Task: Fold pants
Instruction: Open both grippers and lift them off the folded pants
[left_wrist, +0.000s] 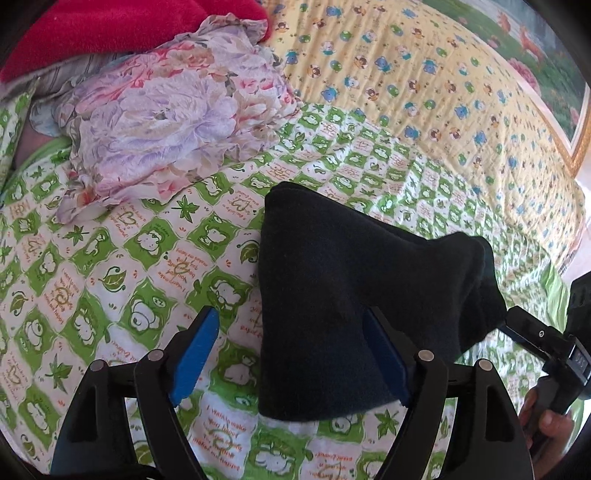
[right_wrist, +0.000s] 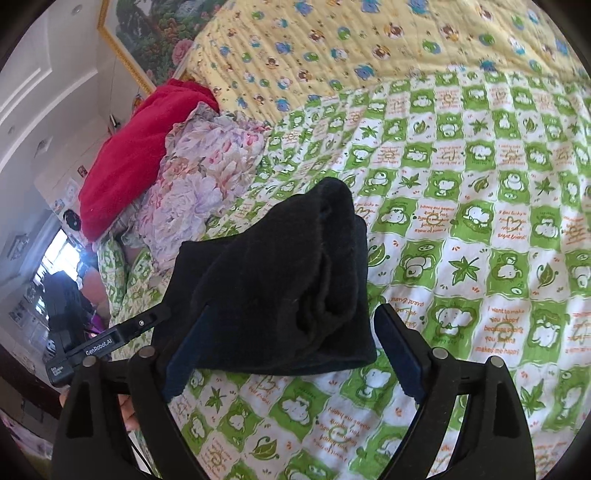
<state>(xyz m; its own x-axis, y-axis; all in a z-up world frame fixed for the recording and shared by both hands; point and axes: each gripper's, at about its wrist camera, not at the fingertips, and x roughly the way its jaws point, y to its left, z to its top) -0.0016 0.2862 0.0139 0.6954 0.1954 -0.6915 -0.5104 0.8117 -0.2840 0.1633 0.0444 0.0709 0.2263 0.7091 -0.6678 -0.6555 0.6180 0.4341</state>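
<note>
The black pants (left_wrist: 351, 295) lie folded into a thick bundle on the green and white bedspread (left_wrist: 110, 277). My left gripper (left_wrist: 291, 332) is open, its right finger against the bundle's near edge. My right gripper (right_wrist: 291, 332) is open too, with the bundle (right_wrist: 280, 280) lying between and just beyond its fingers, draped over the left finger. The right gripper's tip also shows in the left wrist view (left_wrist: 532, 332), and the left gripper's tip shows in the right wrist view (right_wrist: 140, 325). Neither gripper is clamped on the cloth.
A floral garment (left_wrist: 166, 125) and a red blanket (left_wrist: 110, 29) are piled at the left of the bed. A yellow quilt (left_wrist: 424, 74) covers the far side. A framed picture (right_wrist: 147, 37) hangs on the wall.
</note>
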